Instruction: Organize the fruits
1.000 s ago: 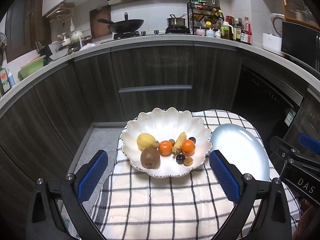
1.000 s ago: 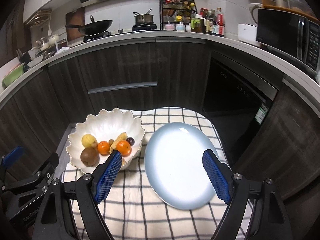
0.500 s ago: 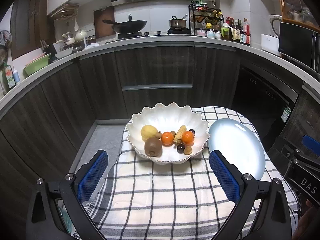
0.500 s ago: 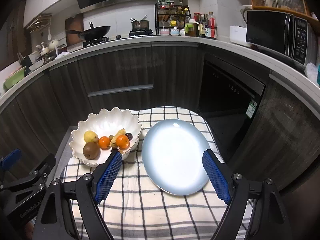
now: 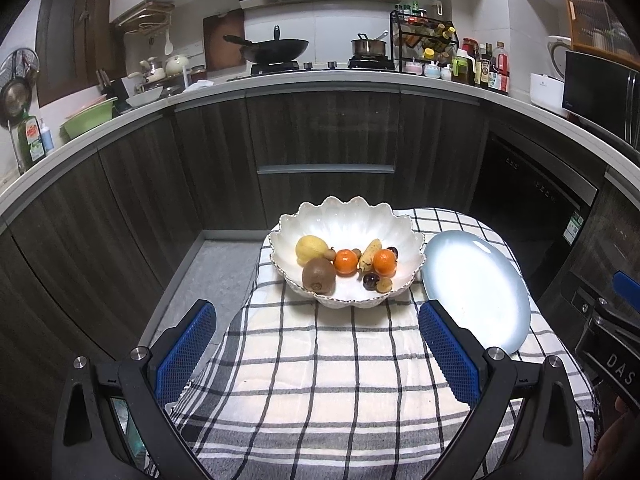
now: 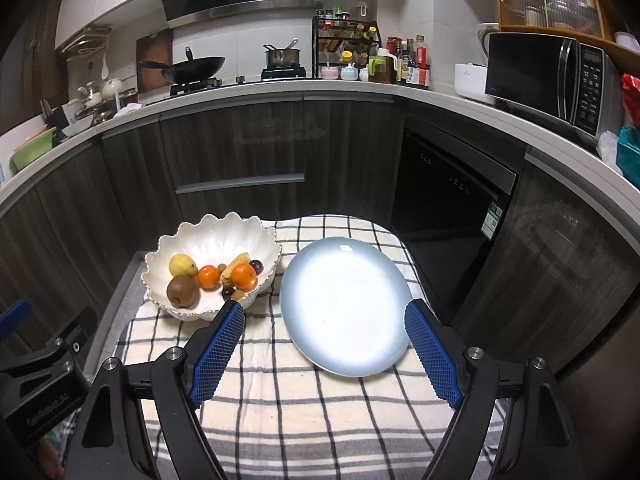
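Note:
A white scalloped bowl point(image 5: 348, 220) point(image 6: 208, 236) stands on a checked cloth and holds a lemon point(image 5: 309, 249), a kiwi point(image 5: 318, 275), two oranges point(image 5: 346, 261) point(image 5: 385, 262), a small banana point(image 5: 369, 255) and several dark and tan small fruits. To its right lies a bare pale-blue plate point(image 5: 476, 284) point(image 6: 346, 304). My left gripper point(image 5: 316, 354) is open and holds nothing, hanging over the cloth short of the bowl. Near the plate's front edge, my right gripper point(image 6: 324, 354) is open too, with nothing between its pads.
The checked cloth point(image 5: 328, 380) covers a small table with a grey bare strip point(image 5: 216, 276) at its left. Dark cabinets point(image 5: 324, 132) curve behind, and a dishwasher point(image 6: 452, 196) is at the right. The counter holds a wok, pot, bottles and a microwave point(image 6: 548, 76).
Both grippers have drawn back from the table. Bowl and plate look smaller and farther off, and more cloth shows in front. Both stayed open.

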Available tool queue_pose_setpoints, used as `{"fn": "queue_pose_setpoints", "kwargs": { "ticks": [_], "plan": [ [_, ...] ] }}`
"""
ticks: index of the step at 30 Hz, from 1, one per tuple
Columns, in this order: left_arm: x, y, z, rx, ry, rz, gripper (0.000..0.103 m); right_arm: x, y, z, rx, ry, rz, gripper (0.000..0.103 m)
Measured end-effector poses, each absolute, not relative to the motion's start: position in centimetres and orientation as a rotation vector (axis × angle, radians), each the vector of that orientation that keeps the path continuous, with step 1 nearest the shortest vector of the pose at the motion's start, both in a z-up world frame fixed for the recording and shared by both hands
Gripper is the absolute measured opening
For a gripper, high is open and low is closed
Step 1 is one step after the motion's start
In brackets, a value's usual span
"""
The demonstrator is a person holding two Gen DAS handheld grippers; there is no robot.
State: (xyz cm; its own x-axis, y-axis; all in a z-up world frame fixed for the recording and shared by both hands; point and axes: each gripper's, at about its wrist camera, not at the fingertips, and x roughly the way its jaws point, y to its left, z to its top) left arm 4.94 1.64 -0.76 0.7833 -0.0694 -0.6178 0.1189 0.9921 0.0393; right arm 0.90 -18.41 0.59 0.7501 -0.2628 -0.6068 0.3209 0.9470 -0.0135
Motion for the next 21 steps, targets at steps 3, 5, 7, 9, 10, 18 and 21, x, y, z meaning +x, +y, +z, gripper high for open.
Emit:
{"fn": "queue_pose_setpoints", "kwargs": {
  "ticks": [3,5,7,9,10,18,21],
  "plan": [
    [4.68,1.64,-0.74,0.078,0.664,-0.101,0.103,0.62,-18.51,0.57,0.094,0.646,-0.323,0.083],
    [4.67,1.63,-0.74,0.080,0.662,-0.099,0.103,0.44,-18.56,0.63,0.095,0.643,-0.324,0.083],
    [4.45,1.65,-0.71,0.080,0.662,-0.101,0.103,0.43,-18.57,0.61,0.095,0.644,-0.322,0.083],
    [4.52,1.61,-0.73,0.080,0.662,-0.100,0.103,0.38,-18.54,0.65,0.095,0.641,-0.325,0.083],
    [4.51,1.60,-0.73,0.080,0.660,-0.099,0.103,0.33,-18.55,0.69,0.097,0.641,-0.324,0.083],
    [4.05,1.39,-0.19,0.088,0.653,-0.098,0.103,0.25,-18.35,1.00,0.091,0.636,-0.325,0.083],
    [4.14,1.44,-0.08,0.088,0.653,-0.098,0.103,0.27,-18.29,1.07,0.091,0.636,-0.325,0.083]
  ]
}}
